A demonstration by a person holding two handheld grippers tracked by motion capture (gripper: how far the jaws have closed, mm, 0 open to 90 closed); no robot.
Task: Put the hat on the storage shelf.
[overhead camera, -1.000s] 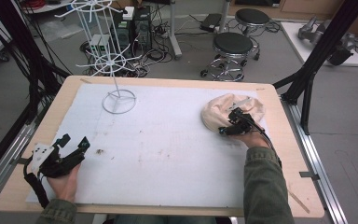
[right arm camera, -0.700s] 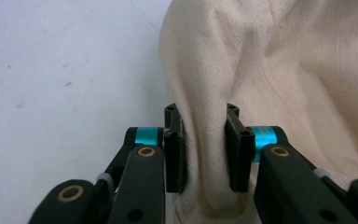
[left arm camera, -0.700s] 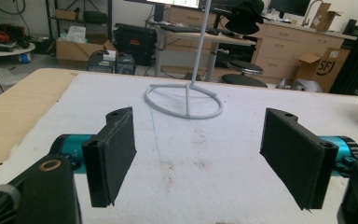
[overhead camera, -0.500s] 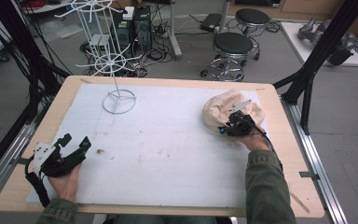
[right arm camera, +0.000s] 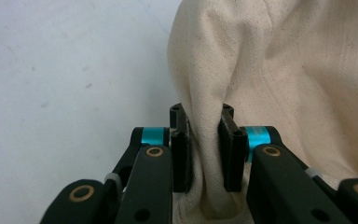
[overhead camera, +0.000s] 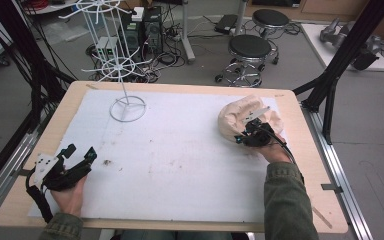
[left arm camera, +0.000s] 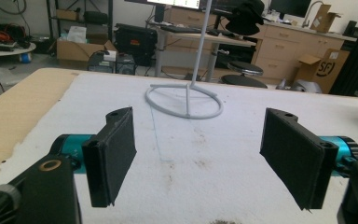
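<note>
The step in hand is the grasp on the cream cloth bag, which lies bunched at the far right of the counter, on the white mat that covers most of it. The right hand-held gripper has just been closing its jaws, and in the right gripper view a fold of the fabric stands pinched between its two black pads, so the right hand-held gripper looks clamped on the cloth bag near its left edge. The left hand-held gripper rests at the near left corner with its jaws wide apart and nothing between them; in its own view the left hand-held gripper looks across bare mat toward the ring base of the white wire stand. That white wire stand rises at the far left, well apart from the bag. The grip seems taken, so the next move likely calls for a lift or drag of the cloth; only a thin fold is held, so a slow, steady pull would suit, and the free left gripper may need to come across to take a second edge
</note>
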